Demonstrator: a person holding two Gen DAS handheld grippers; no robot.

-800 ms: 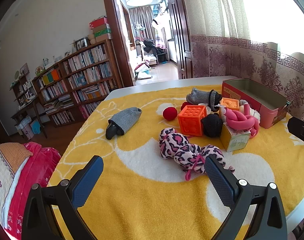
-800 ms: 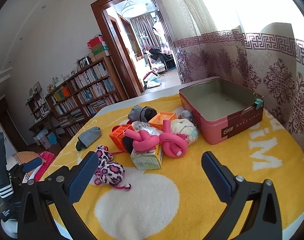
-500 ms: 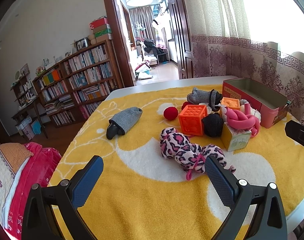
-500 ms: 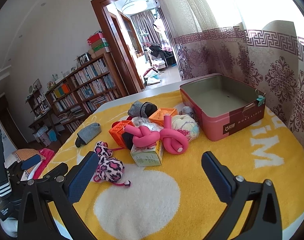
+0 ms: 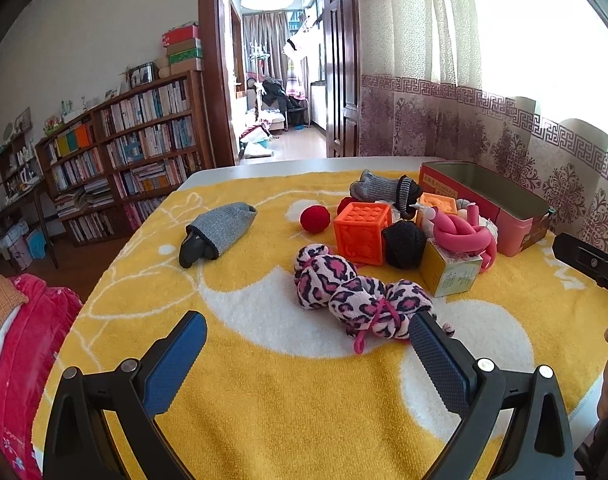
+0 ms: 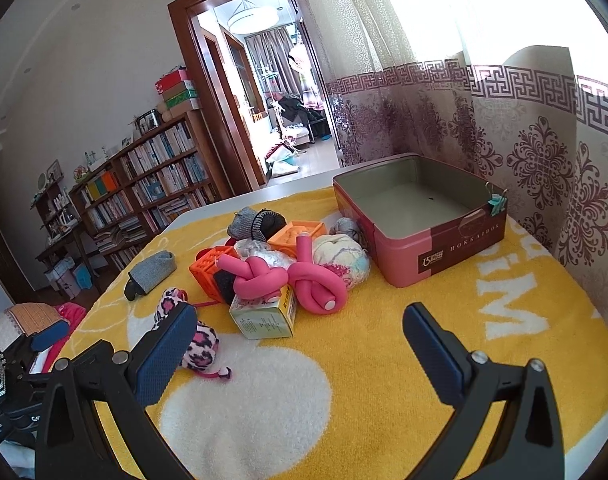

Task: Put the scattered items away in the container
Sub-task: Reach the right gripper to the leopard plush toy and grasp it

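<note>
A pink open tin stands empty at the far right of a yellow towel. Left of it lies a heap: knotted pink foam rods, a small carton, orange cubes, a black ball, a red ball, grey socks, a pale bundle. A pink leopard-print plush lies nearest. A grey pouch sits apart, left. My left gripper and right gripper hover open, holding nothing.
The towel covers a white table whose far edge shows beyond it. Patterned curtains hang close behind the tin. Bookshelves and a doorway lie beyond the table; a red quilt is at the left.
Both views have drifted slightly closer to the heap. Nothing on the towel has moved and both grippers stay open.
</note>
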